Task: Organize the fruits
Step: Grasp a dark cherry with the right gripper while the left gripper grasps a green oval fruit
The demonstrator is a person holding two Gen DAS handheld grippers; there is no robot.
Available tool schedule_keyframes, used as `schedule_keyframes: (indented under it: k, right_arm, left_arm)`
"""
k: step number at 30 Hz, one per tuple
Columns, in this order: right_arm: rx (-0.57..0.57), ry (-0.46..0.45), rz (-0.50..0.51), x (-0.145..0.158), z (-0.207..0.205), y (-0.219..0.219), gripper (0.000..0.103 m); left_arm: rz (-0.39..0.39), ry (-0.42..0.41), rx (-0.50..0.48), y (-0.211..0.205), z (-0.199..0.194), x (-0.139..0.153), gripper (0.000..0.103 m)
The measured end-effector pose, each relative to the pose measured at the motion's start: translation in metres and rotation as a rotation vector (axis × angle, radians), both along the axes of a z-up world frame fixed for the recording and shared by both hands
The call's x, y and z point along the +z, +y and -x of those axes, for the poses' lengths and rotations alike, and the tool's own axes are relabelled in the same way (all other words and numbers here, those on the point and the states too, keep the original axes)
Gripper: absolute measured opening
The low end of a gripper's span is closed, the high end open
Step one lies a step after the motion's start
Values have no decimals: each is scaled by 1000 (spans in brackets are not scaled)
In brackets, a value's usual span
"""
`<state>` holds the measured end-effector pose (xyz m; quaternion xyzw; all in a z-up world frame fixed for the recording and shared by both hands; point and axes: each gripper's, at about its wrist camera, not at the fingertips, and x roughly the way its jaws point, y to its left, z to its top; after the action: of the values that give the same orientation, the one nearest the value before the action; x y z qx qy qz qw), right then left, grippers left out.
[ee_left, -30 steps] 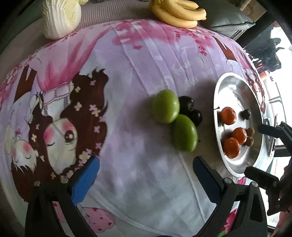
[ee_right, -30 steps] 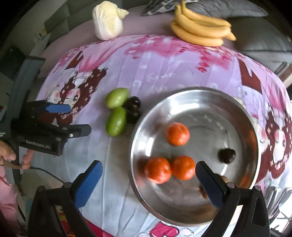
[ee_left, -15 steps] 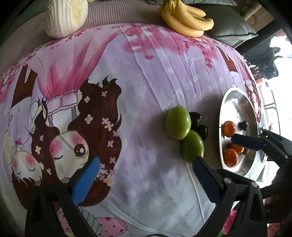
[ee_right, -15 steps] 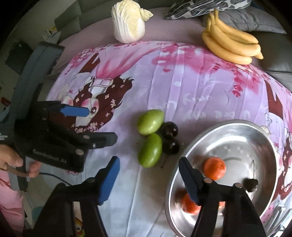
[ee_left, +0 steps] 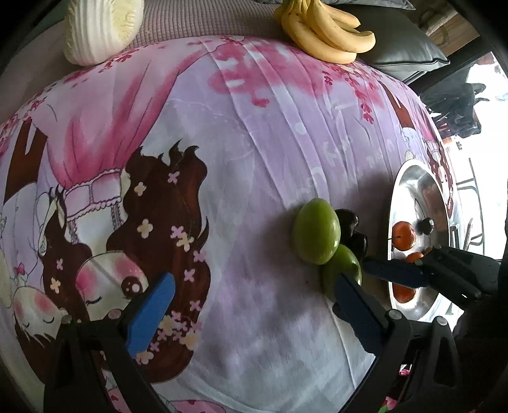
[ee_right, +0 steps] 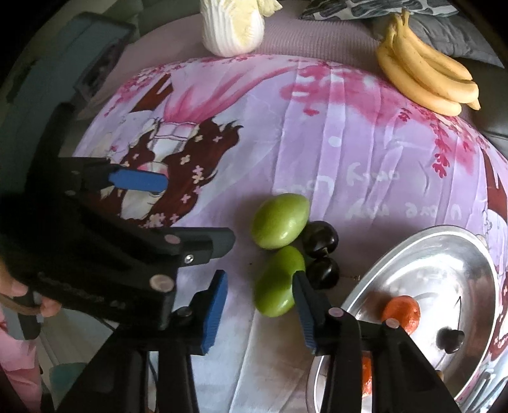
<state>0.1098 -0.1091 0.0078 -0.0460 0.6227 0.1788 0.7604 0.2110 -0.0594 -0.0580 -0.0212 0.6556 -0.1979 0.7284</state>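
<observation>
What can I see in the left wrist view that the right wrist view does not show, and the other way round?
Only the left wrist view shows the dark furniture by the bright window at the far right.

Only the right wrist view shows the patterned cushion at the top, and the person's fingers on the left gripper.

Both show the two green fruits, the dark cherries beside them, the metal bowl with orange fruits, the bananas, the cabbage, and the right gripper, open.

Green fruits (ee_right: 279, 222), dark cherries (ee_right: 320, 238) and yellow bananas (ee_right: 425, 79) lie on a pink-purple cartoon-print cloth (ee_right: 349, 152).
</observation>
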Motion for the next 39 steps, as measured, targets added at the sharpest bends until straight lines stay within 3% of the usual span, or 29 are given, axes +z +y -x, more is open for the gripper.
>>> schedule_keyframes:
  k: [5, 8, 16, 20, 25, 32, 33, 39]
  right_arm:
    - [-6, 10, -4, -2, -2, -3, 42]
    - [-1, -1, 2, 3, -2, -7, 42]
    - [-5, -23, 20, 9, -9, -16, 39]
    - [-13, -35, 27, 13, -11, -23, 39]
    - [-17, -50, 23, 19, -11, -29, 38]
    - [-36, -43, 26, 18, -12, -36, 38]
    - [-37, -42, 25, 18, -11, -37, 38]
    - [-44, -52, 32, 21, -14, -40, 38]
  left_arm:
    - [18, 0, 2, -3, -3, -3, 100]
    - [33, 4, -2, -10, -7, -4, 88]
    - [70, 8, -25, -41, -21, -4, 85]
    - [100, 25, -27, -55, -29, -8, 72]
    - [102, 51, -34, -65, -33, -17, 68]
    - [117, 60, -21, -72, -35, -25, 47]
    - [117, 53, -18, -71, -35, -24, 41]
    - [168, 72, -6, -55, -31, -29, 41]
